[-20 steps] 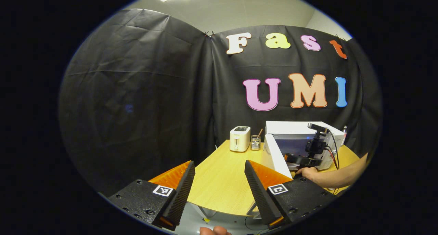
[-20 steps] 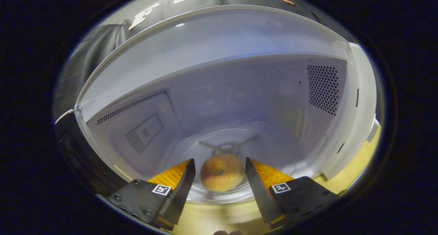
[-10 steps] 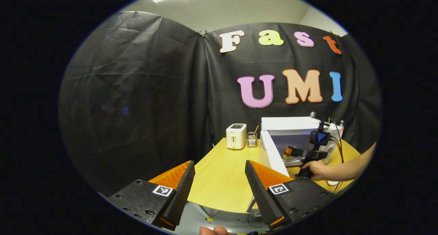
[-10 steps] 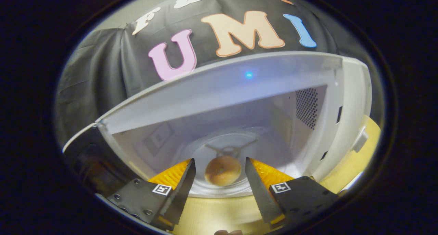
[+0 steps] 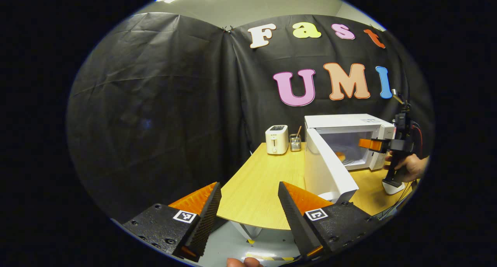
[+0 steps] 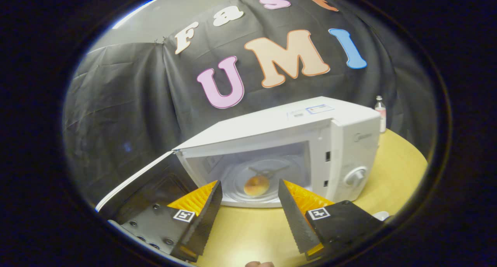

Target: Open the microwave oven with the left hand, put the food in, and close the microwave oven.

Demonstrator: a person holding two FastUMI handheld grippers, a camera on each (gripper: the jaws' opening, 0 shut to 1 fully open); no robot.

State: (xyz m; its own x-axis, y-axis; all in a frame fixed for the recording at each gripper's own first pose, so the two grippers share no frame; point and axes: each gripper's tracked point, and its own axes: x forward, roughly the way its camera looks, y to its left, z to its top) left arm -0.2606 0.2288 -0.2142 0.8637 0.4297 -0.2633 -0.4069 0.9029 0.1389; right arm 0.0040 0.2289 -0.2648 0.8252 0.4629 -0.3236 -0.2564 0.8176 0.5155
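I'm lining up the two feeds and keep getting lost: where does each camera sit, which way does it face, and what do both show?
Left gripper view: rides the left gripper, off the table's near edge, facing the open microwave; own open fingers, a fingertip, the far right gripper and its hand.
Right gripper view: rides the right gripper, before the microwave's mouth, facing the food on the turntable; own open fingers.
Shared: microwave, open door, food, table.

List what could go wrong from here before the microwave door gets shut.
1. The right gripper hangs in front of the microwave opening; the swinging door could hit it unless it clears away.
2. The left gripper is open at the table's near edge, well short of the door, so a hurried reach might shove the microwave.
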